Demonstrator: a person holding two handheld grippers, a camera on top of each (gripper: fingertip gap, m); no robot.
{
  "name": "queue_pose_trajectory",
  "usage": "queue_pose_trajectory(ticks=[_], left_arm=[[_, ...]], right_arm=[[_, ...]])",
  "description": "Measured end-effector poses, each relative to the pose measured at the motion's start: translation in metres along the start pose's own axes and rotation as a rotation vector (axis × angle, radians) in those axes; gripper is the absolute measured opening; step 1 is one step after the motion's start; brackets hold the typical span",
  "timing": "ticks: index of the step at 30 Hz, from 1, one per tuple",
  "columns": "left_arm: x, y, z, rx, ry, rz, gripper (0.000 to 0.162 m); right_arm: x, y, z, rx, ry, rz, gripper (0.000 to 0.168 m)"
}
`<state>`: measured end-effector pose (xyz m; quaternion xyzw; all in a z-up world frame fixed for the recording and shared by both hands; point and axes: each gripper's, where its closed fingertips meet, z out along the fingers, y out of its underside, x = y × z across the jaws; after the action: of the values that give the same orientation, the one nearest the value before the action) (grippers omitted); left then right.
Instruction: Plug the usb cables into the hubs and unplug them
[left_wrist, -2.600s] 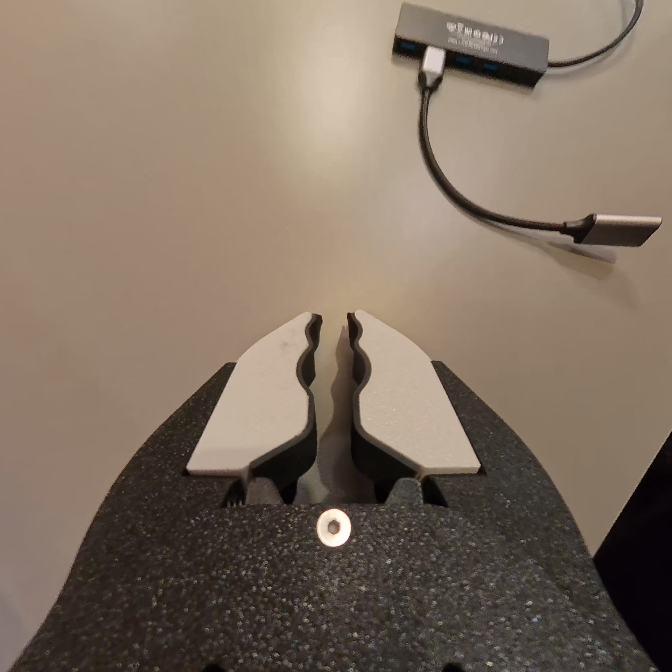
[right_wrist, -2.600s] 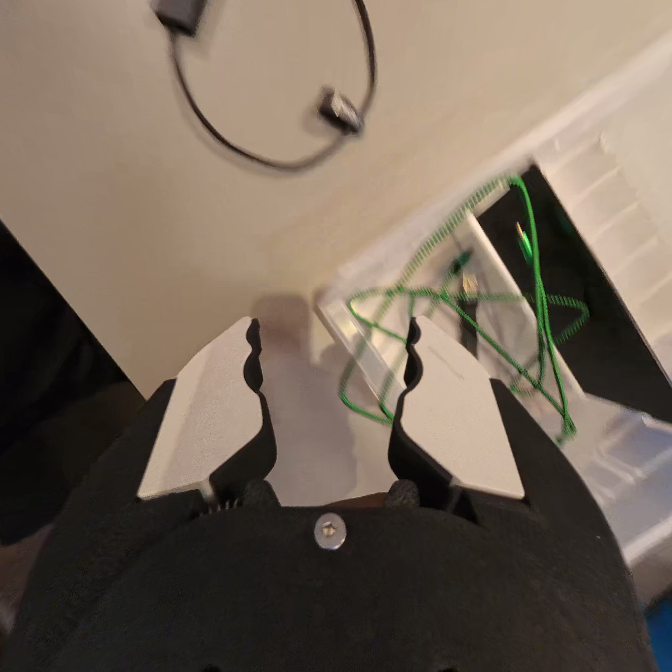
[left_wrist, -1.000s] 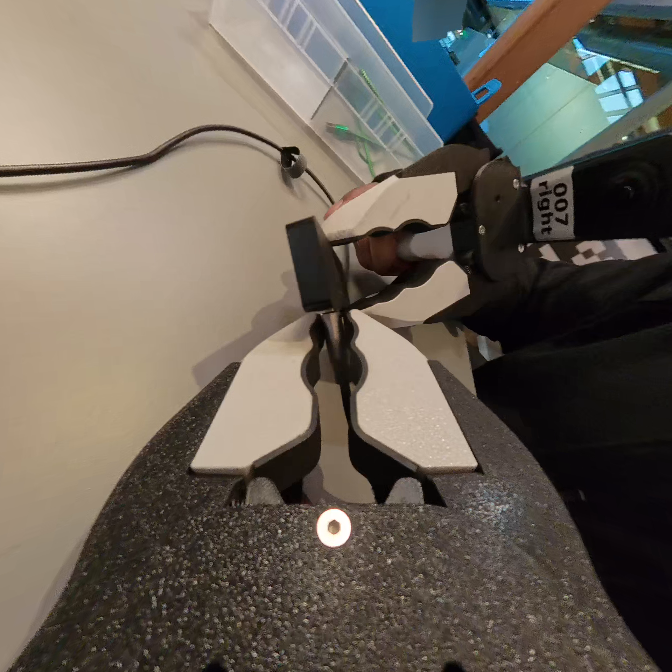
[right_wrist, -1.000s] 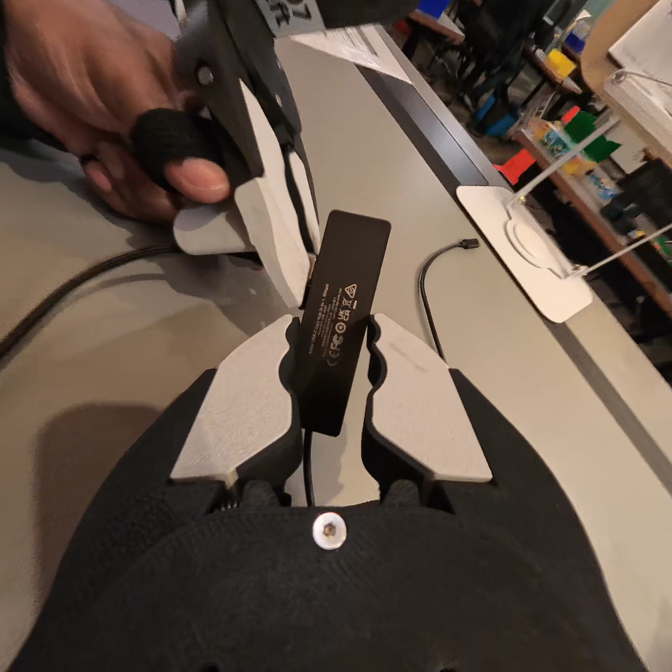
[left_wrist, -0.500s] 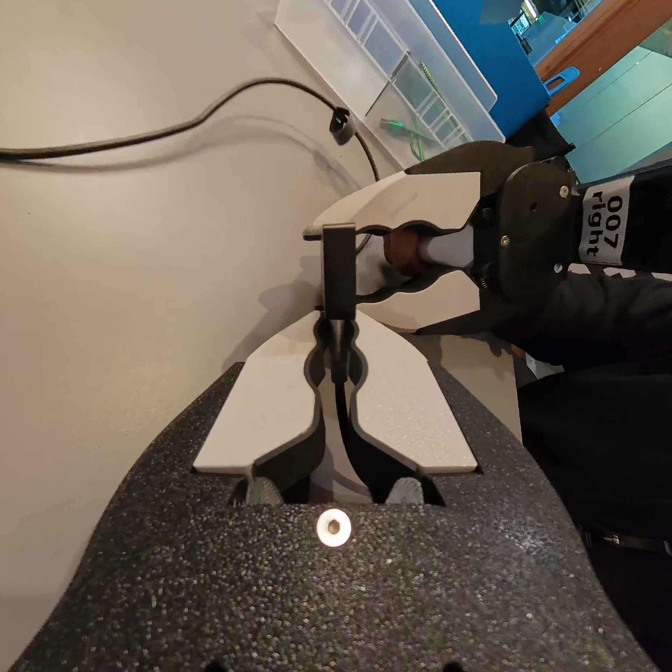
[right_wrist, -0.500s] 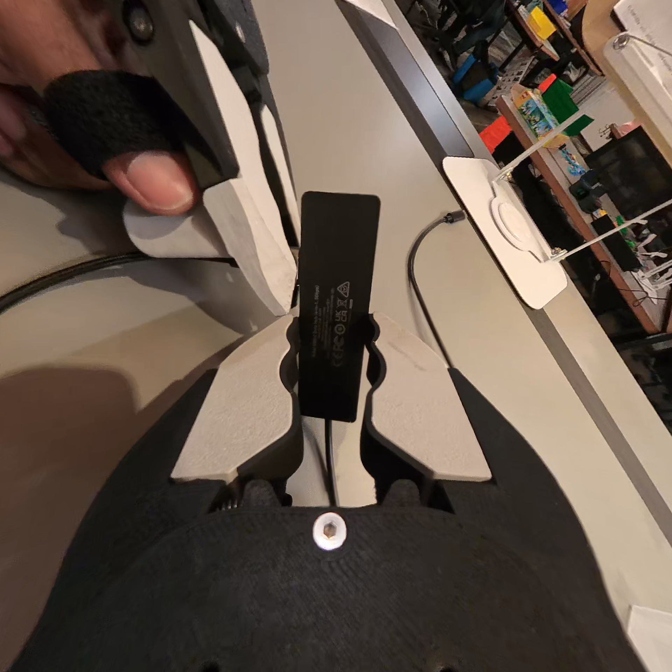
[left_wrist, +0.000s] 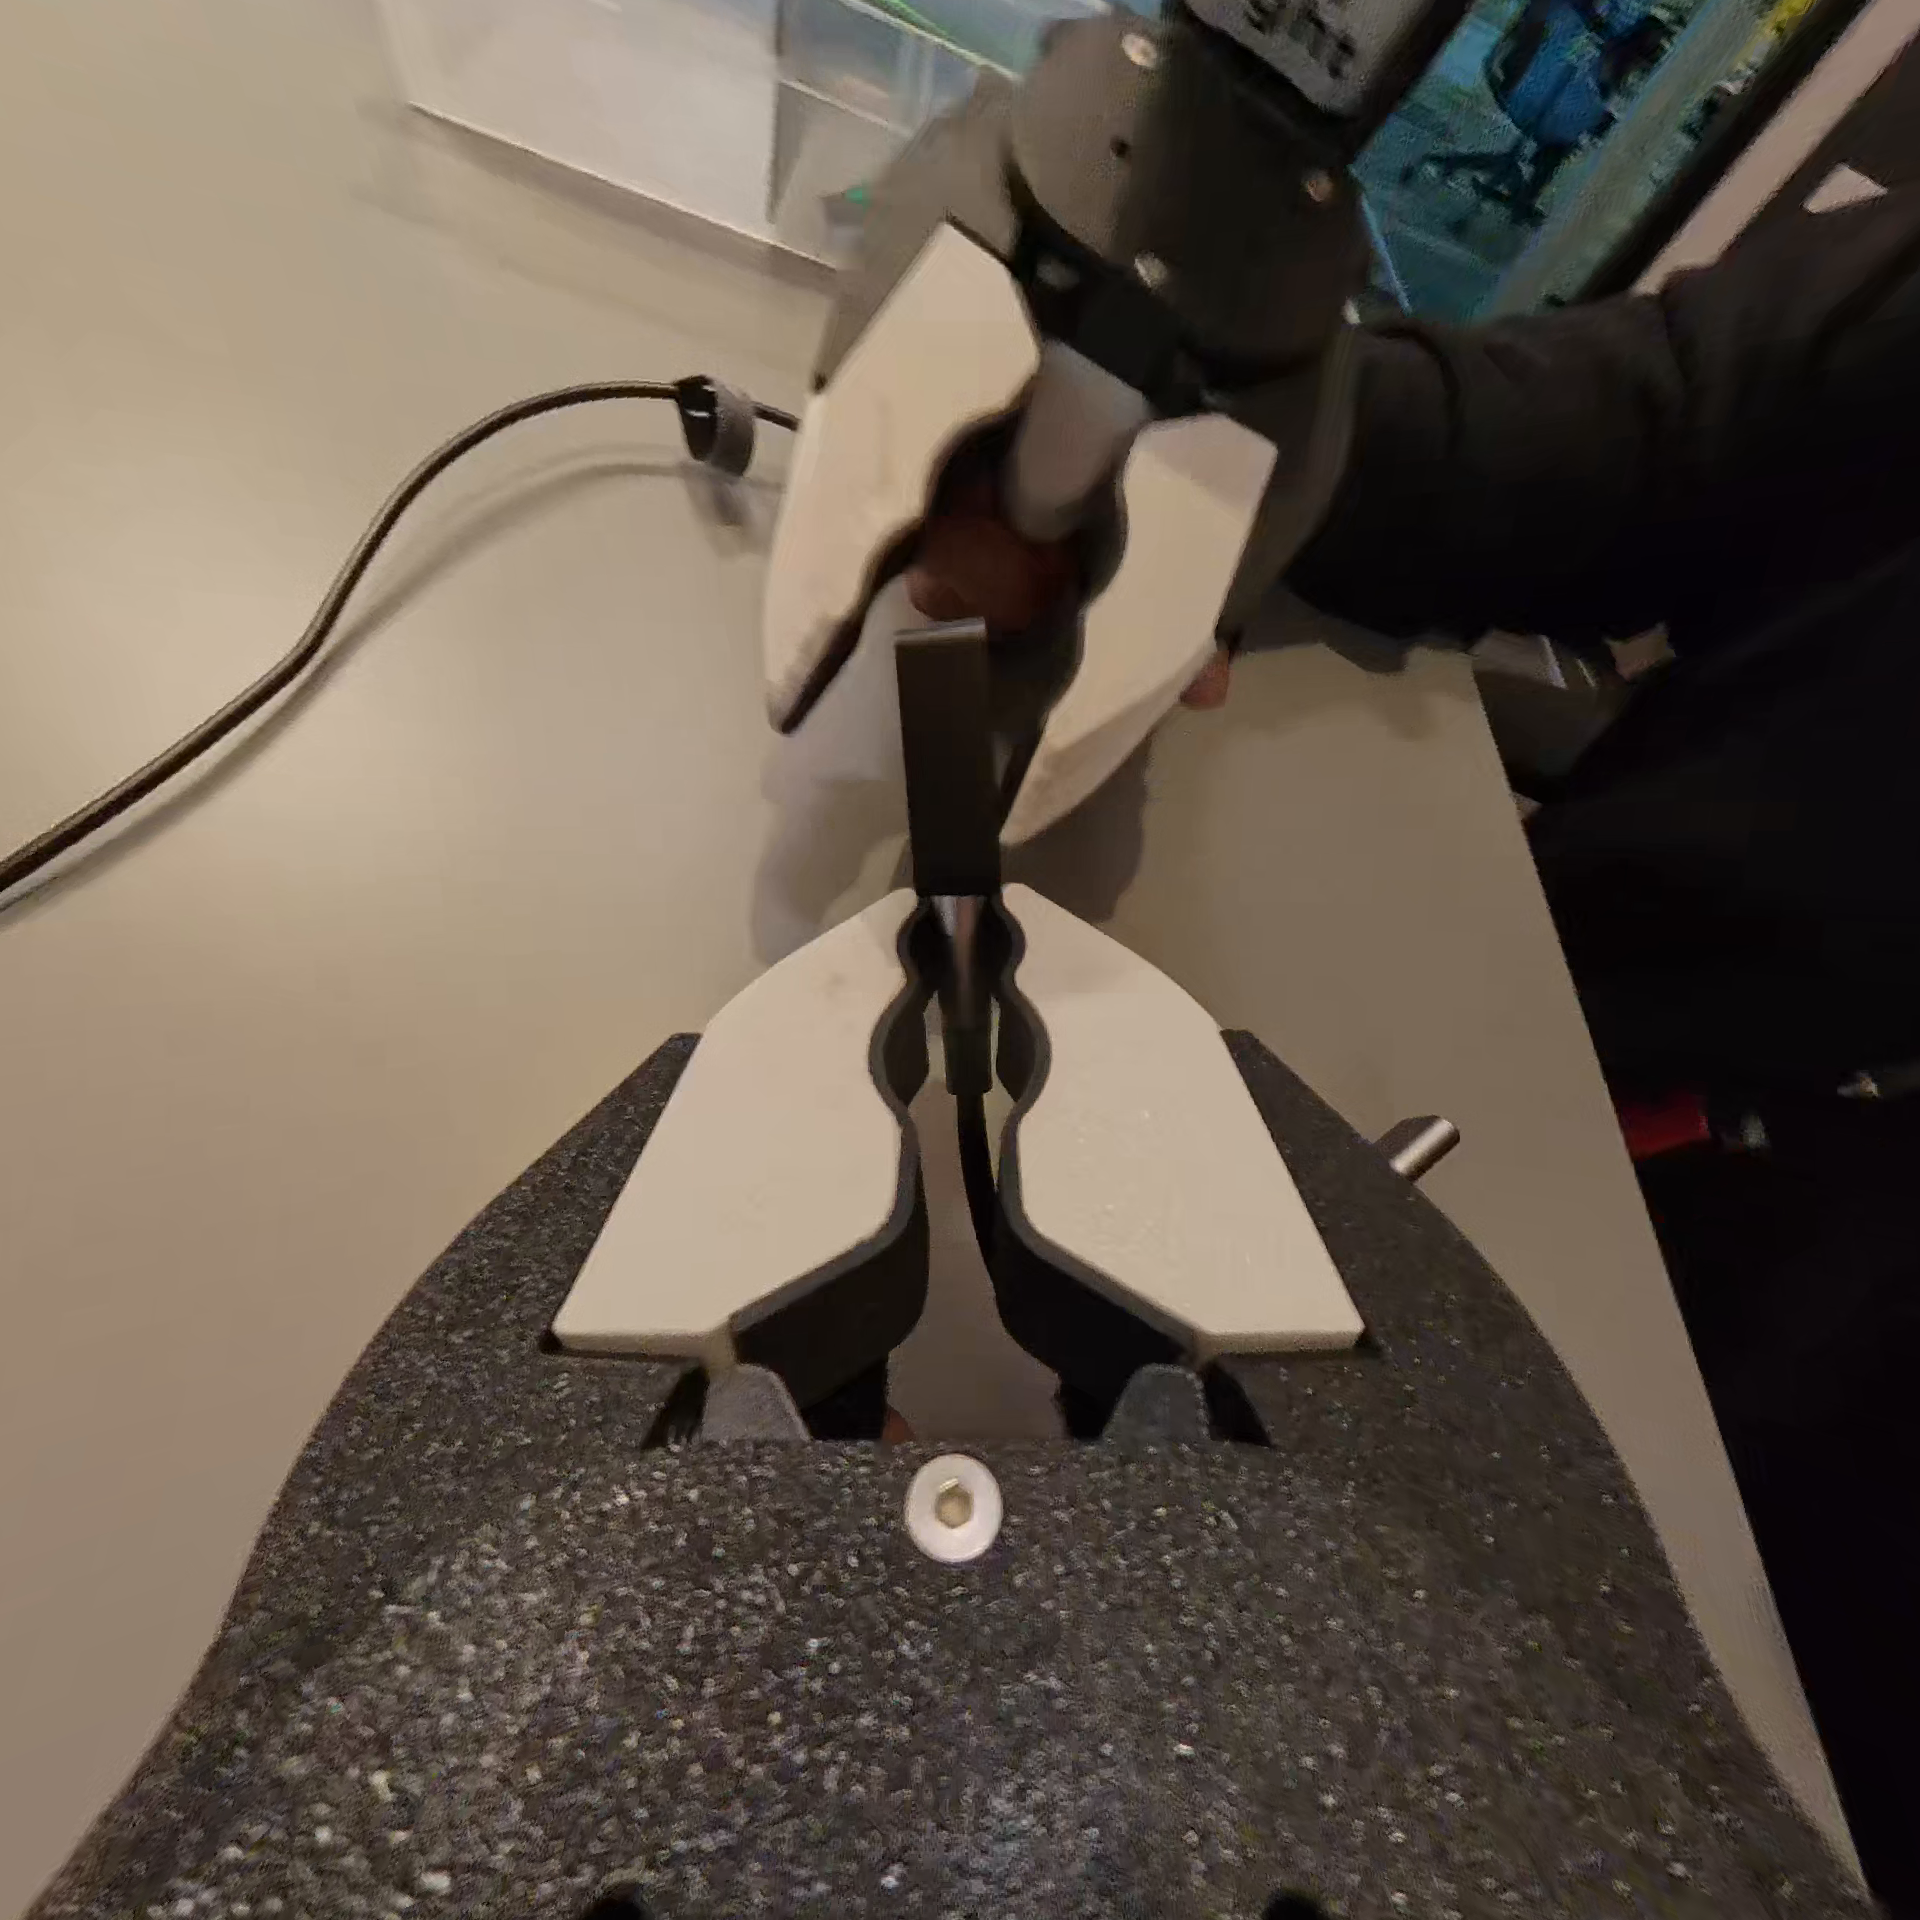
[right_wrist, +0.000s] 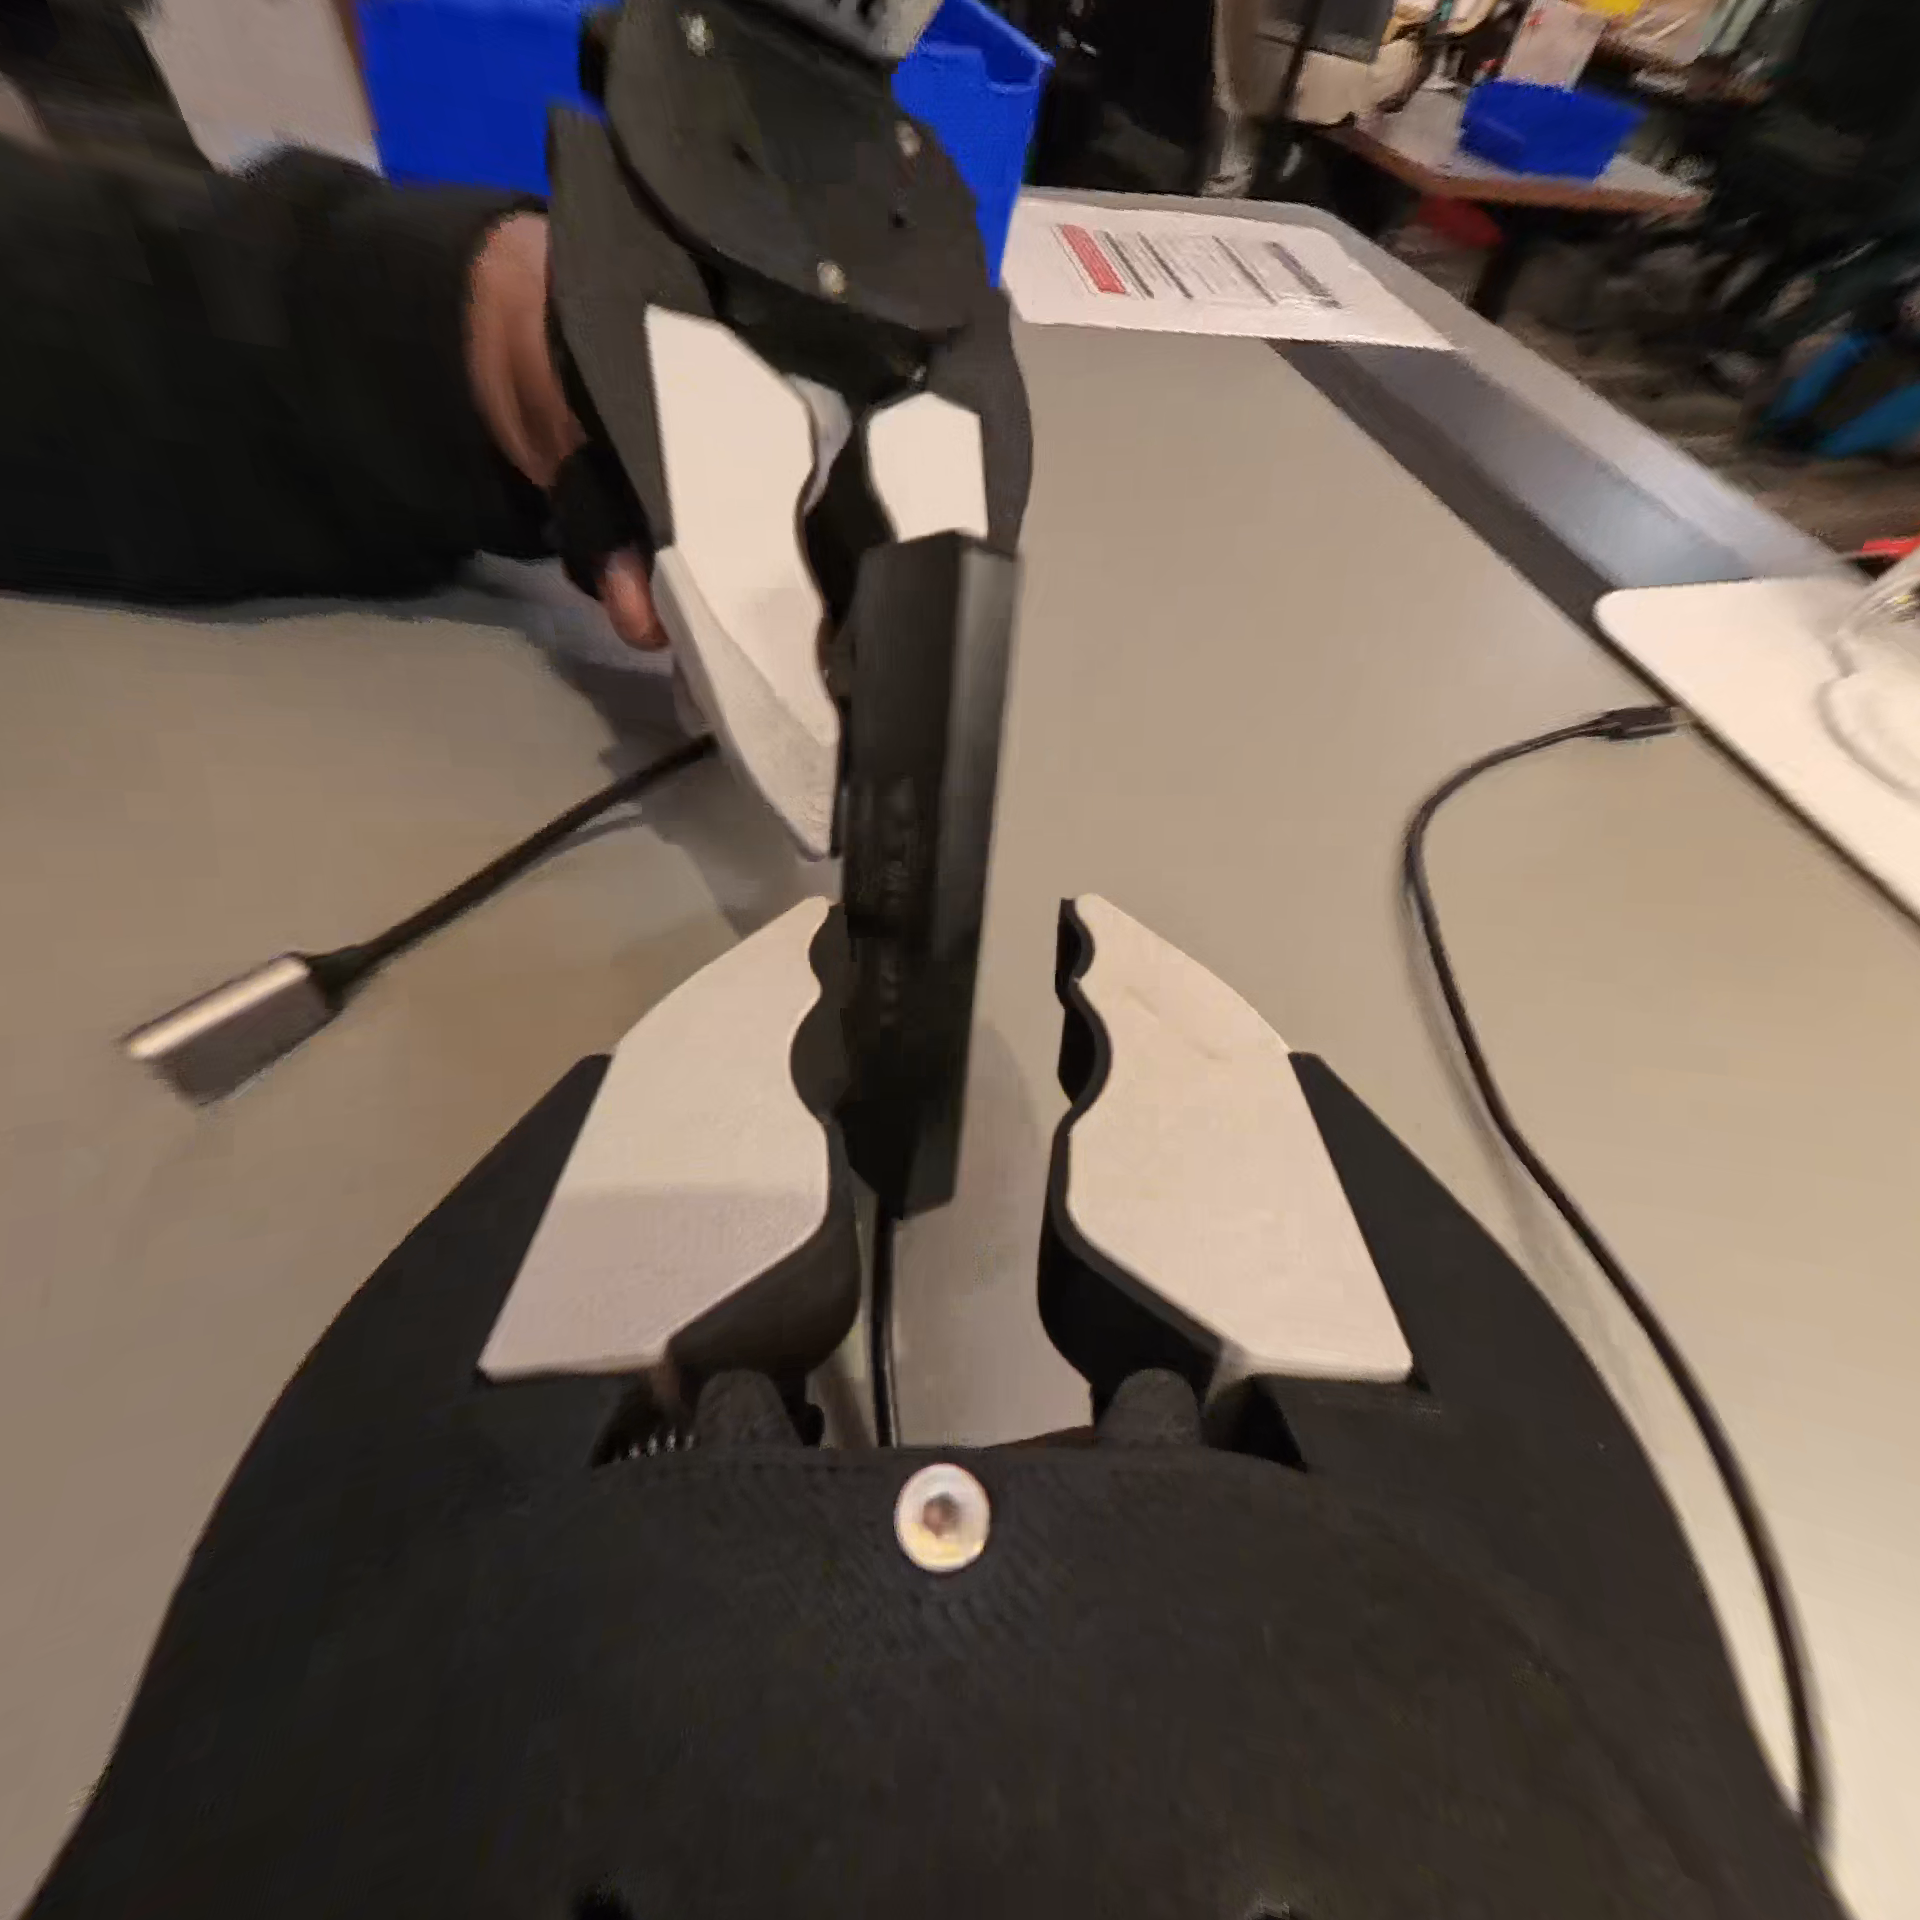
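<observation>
black hub (right_wrist: 914, 883) mid-frame hangs off the plug (left_wrist: 961, 966) pinched in the left gripper (left_wrist: 958, 920); right gripper (right_wrist: 940, 940) fingers spread wide (unplugging looks unfinished).

Black hub (right_wrist: 914, 883) upright off table – USB plug (left_wrist: 961, 971) seated in its side; grey adapter (right_wrist: 234, 1023) lies flat.

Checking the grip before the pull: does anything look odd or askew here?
Yes. The black hub seems lifted off the table, yet the right gripper has its jaws apart, with a clear gap on one side. Only the left gripper, shut on the USB plug, appears to carry it, slightly tilted.
</observation>
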<state>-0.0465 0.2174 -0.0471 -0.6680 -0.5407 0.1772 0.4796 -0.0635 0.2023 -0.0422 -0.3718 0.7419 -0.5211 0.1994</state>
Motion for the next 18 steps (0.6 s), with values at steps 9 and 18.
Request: queue_pose_trajectory(ticks=[9, 18], left_arm=[[0.028, 0.015, 0.008, -0.081, 0.181, -0.012, 0.008], [0.013, 0.035, 0.008, -0.121, 0.204, -0.183, 0.008]], right_arm=[[-0.03, -0.016, 0.002, 0.035, -0.263, 0.302, 0.04], [-0.037, 0.003, 0.026, -0.156, -0.49, 0.381, 0.013]])
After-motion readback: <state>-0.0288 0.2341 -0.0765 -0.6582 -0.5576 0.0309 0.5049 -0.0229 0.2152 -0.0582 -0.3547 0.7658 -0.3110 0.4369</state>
